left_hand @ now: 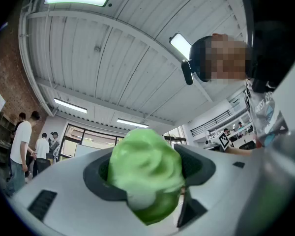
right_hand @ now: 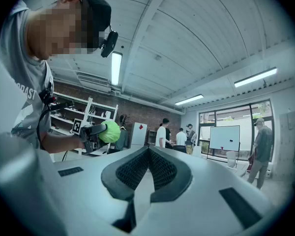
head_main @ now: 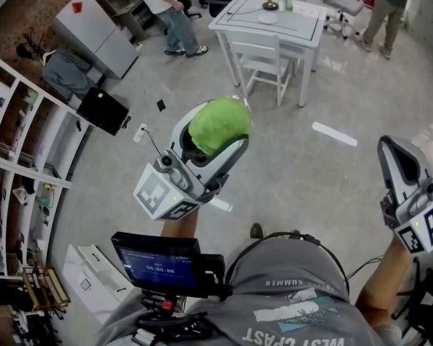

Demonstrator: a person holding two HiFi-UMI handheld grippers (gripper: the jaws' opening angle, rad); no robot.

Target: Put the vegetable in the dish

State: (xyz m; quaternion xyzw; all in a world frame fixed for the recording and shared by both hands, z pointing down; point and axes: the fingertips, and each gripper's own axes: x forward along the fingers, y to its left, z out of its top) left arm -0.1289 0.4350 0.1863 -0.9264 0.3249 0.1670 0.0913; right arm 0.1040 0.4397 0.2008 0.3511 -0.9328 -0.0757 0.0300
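A pale green, leafy vegetable sits between the jaws of my left gripper, which is shut on it and points up, away from the floor. In the left gripper view the vegetable fills the gap between the dark pads, with the ceiling behind it. My right gripper is held at the right, also raised; its pads meet at the tip with nothing between them. From the right gripper view the vegetable shows far off at the left. A small white dish lies on the far white table.
A white chair stands before the table. People stand at the back left and back right. White shelves line the left side beside a grey cabinet. A screen device hangs at the wearer's waist.
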